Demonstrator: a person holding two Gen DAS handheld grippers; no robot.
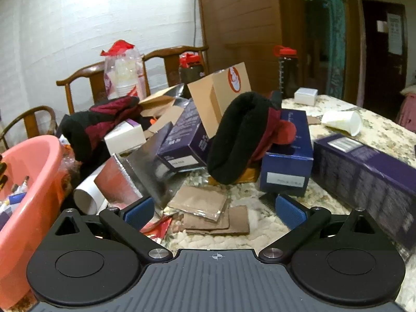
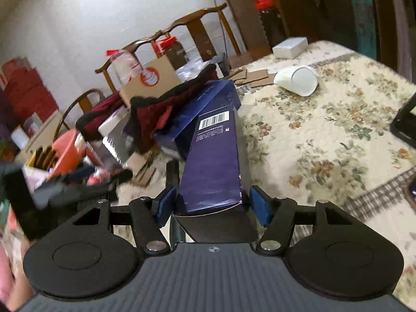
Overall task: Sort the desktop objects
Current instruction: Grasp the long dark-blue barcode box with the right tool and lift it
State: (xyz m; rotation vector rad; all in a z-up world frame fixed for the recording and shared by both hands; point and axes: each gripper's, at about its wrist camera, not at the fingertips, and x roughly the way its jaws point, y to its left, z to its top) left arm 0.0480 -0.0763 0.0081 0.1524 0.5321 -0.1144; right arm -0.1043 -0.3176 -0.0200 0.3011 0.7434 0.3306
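Both right fingers (image 2: 166, 202) flank the near end of a long purple box (image 2: 213, 161), the left pad against its side, the right pad at its corner; whether they press is unclear. Left gripper (image 1: 218, 208) hangs wide and empty over cardboard scraps (image 1: 208, 208). On the floral table (image 2: 325, 135) the box reaches away toward a blue box (image 2: 208, 104) and a black-and-red mitten (image 1: 239, 140). A pink tub (image 1: 31, 171) sits far left. A white cup (image 2: 299, 79) lies tipped over.
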